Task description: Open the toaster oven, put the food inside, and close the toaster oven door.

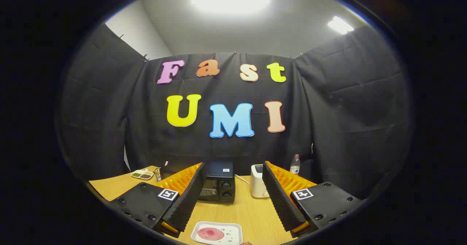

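A black toaster oven (217,182) stands at the back of the wooden table (251,212), its door closed, partly hidden behind my left finger. A white square plate (233,230) with a round pink slice of food (210,233) lies on the table close below, between my fingers. My gripper (233,194) is open, held above the table, with nothing between its fingers. The oven is well ahead of the fingertips.
A white pop-up toaster (258,185) stands just right of the oven. A clear water bottle (294,164) stands behind my right finger. A divided white dish (142,174) with small foods and a little wire rack (157,173) sit at the far left of the table.
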Demonstrator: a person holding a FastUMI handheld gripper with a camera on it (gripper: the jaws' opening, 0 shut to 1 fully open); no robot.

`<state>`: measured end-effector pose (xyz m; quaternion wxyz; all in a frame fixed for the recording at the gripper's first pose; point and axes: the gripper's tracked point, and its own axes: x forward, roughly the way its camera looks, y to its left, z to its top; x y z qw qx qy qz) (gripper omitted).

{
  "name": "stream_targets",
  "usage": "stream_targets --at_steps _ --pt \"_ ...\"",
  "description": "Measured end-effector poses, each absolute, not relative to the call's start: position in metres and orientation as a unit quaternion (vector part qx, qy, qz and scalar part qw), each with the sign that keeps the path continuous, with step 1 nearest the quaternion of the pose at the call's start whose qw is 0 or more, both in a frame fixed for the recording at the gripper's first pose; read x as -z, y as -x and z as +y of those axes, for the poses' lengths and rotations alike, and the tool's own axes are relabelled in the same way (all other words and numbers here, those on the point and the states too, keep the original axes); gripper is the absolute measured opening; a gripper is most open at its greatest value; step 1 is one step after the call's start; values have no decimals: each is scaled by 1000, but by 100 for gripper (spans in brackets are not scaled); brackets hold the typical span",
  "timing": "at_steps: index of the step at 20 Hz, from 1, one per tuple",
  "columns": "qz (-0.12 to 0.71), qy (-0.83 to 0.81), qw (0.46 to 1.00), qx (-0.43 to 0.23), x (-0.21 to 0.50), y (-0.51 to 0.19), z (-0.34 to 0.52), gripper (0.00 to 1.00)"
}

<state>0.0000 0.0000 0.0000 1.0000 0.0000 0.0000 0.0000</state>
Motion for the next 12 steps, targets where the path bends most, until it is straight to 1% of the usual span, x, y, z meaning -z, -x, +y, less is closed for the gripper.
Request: stream_targets --at_steps 12 --pt "-4 13 1000 0 -2 7 0 98"
